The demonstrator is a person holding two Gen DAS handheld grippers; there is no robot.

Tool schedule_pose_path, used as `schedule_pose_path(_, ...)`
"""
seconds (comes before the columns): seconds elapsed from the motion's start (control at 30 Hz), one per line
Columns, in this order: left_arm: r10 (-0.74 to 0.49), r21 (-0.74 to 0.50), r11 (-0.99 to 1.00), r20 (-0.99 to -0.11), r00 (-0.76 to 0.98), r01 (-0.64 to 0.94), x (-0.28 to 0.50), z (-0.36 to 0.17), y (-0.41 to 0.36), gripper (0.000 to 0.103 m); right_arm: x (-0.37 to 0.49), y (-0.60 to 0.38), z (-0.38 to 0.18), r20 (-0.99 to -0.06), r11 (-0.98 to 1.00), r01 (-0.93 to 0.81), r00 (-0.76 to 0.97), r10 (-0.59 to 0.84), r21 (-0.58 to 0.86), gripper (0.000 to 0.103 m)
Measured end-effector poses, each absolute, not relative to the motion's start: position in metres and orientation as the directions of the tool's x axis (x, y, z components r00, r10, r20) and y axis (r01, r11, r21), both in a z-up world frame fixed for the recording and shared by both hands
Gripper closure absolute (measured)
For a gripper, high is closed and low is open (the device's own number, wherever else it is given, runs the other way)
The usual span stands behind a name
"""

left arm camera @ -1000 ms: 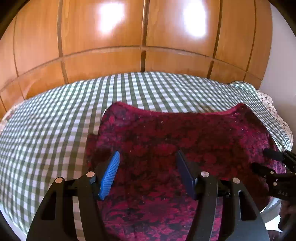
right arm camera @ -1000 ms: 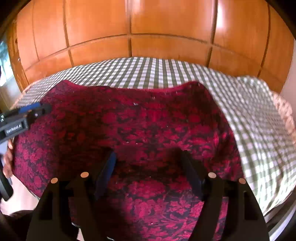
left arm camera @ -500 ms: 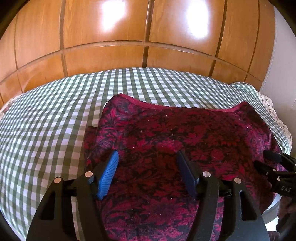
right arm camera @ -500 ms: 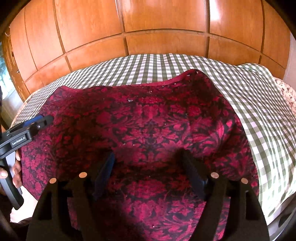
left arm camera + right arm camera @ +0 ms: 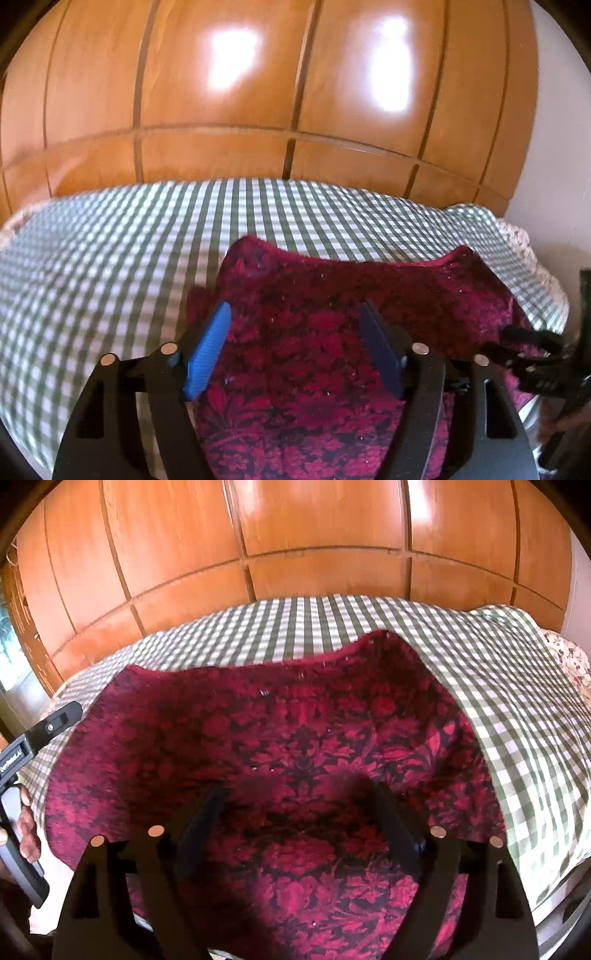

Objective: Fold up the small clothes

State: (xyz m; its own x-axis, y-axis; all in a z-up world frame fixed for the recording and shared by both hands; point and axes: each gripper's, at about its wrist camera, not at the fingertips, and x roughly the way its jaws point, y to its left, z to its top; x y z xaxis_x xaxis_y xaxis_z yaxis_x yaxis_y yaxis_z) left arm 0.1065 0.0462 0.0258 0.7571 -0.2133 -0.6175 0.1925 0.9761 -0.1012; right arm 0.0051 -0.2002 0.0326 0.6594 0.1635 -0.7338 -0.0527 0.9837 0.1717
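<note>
**Inventory: red garment on bed, both grippers above it**

1. Garment (image 5: 295, 746): dark red with a black floral pattern. I found it spread flat on the bed, near edge toward me, far hem slightly curved. In the left wrist view it (image 5: 332, 325) filled the lower middle and right of the picture.

2. Bed (image 5: 517, 701): covered by a green-and-white checked sheet. A second cloth with a small flower print (image 5: 569, 657) showed at its far right corner.

3. Left gripper (image 5: 295, 317): blue pads; I saw its jaws spread, having just been opening, with only the lying garment below the gap and nothing pinched. From the right wrist view I saw its body (image 5: 40, 734) at the left edge beside the garment, with a hand (image 5: 27, 830) on its handle.

4. Right gripper (image 5: 299, 794): dark pads; jaws spread wide, having just been opening, over the garment's near part; nothing pinched. It (image 5: 524, 350) appeared at the garment's right edge in the left wrist view.

5. Wardrobe (image 5: 295, 535): glossy orange-brown wooden panels stood behind the bed.
</note>
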Motion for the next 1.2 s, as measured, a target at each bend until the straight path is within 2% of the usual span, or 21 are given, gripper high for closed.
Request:
schedule_pose_path(0.07,-0.2,-0.082,0.978,-0.651,0.733,0.193,0.115,0.018,0.046,0.032,0.004,-0.205,0.031,-0.755,0.989,-0.033,0.642,0.133,0.146,0.018)
schedule_pose_path(0.17,-0.179,-0.096,0.982,-0.76,0.625,0.165,0.143,-0.021,0.053,0.032,0.006,-0.219,0.019,-0.778,0.981,-0.027,0.606,0.169,0.191,0.018)
schedule_pose_path(0.33,-0.159,-0.056,0.983,-0.743,0.65,0.176,0.14,-0.017,0.048,0.032,-0.002,-0.23,0.035,-0.756,0.975,-0.048,0.624,0.199,0.217,0.015)
schedule_pose_path(0.47,-0.164,-0.083,0.985,-0.723,0.671,0.152,0.132,-0.007,0.052,0.032,-0.019,-0.275,0.045,-0.725,0.959,0.056,0.668,0.171,0.278,0.011)
schedule_pose_path(0.57,-0.198,-0.126,0.98,-0.676,0.71,0.154,0.114,0.01,0.052,0.032,-0.027,-0.313,0.034,-0.728,0.924,0.149,0.663,0.172,0.353,0.01)
schedule_pose_path(0.7,-0.298,-0.189,0.954,-0.65,0.699,0.231,0.099,0.019,0.039,0.032,-0.032,-0.34,0.002,-0.738,0.842,0.211,0.613,0.282,0.497,0.01)
schedule_pose_path(0.8,-0.358,-0.181,0.929,-0.658,0.662,0.322,0.088,0.015,0.018,0.032,-0.032,-0.338,-0.023,-0.737,0.796,0.211,0.563,0.375,0.567,0.008)
schedule_pose_path(0.9,-0.357,-0.135,0.918,-0.692,0.628,0.372,0.084,0.001,-0.001,0.032,-0.033,-0.336,-0.027,-0.724,0.792,0.176,0.553,0.412,0.585,0.009)
schedule_pose_path(0.93,-0.357,-0.137,0.916,-0.706,0.611,0.376,0.084,-0.005,-0.003,0.032,-0.033,-0.335,-0.027,-0.719,0.786,0.162,0.545,0.432,0.596,0.01)
schedule_pose_path(1.0,-0.357,-0.151,0.917,-0.727,0.587,0.371,0.088,-0.016,-0.005,0.032,-0.034,-0.334,-0.028,-0.71,0.779,0.148,0.539,0.453,0.609,0.021)
schedule_pose_path(1.03,-0.361,-0.159,0.916,-0.73,0.581,0.369,0.09,-0.02,-0.004,0.032,-0.035,-0.333,-0.028,-0.701,0.771,0.14,0.537,0.468,0.622,0.034)
schedule_pose_path(1.1,-0.368,-0.171,0.914,-0.732,0.574,0.367,0.091,-0.023,-0.003,0.031,-0.033,-0.325,-0.027,-0.688,0.756,0.119,0.523,0.503,0.643,0.049)
schedule_pose_path(1.17,-0.371,-0.176,0.913,-0.734,0.569,0.369,0.092,-0.023,-0.002,0.031,-0.03,-0.319,-0.021,-0.676,0.752,0.091,0.519,0.523,0.652,0.061)
schedule_pose_path(1.2,-0.374,-0.181,0.912,-0.734,0.566,0.368,0.092,-0.023,-0.001,0.031,-0.029,-0.317,-0.018,-0.662,0.741,0.078,0.52,0.54,0.667,0.064)
